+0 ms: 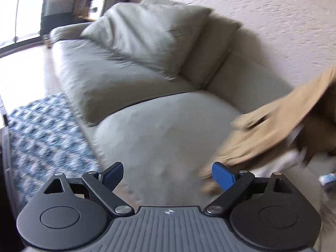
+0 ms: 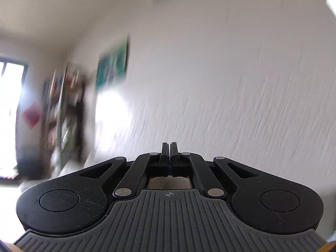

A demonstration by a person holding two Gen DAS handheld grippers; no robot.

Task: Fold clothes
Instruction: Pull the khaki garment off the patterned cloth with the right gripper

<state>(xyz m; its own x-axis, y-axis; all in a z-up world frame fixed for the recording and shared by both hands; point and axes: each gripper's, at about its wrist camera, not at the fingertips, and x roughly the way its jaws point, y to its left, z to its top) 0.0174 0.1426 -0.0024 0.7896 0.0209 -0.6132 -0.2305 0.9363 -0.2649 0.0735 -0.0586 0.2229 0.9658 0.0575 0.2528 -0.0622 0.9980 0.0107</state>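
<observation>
Left claw: we see its jaws standing wide, blue pads well apart, nothing pinched between them. It points down at the grey sofa; bare seat cushion fills the gap between the pads.

Tan garment: to the right of the left claw and ahead of it, hanging in a slant from the upper right edge of the view down toward the seat. Its lower edge trails just beside the right-hand pad; motion blur keeps us from telling whether cloth touches that pad. Some white fabric shows under the tan cloth, blurred.

Ahead of the left claw, at the sofa's back: loose pillow. To its left, on the floor: blue patterned rug.

Right claw: we see its jaws pressed together, no gap. A strip of tan shows through the frame behind the pads, but we cannot tell whether cloth is caught in the tips. It aims at a white textured wall; up and to its left, a green picture, then a blurred bookshelf and a bright window.
</observation>
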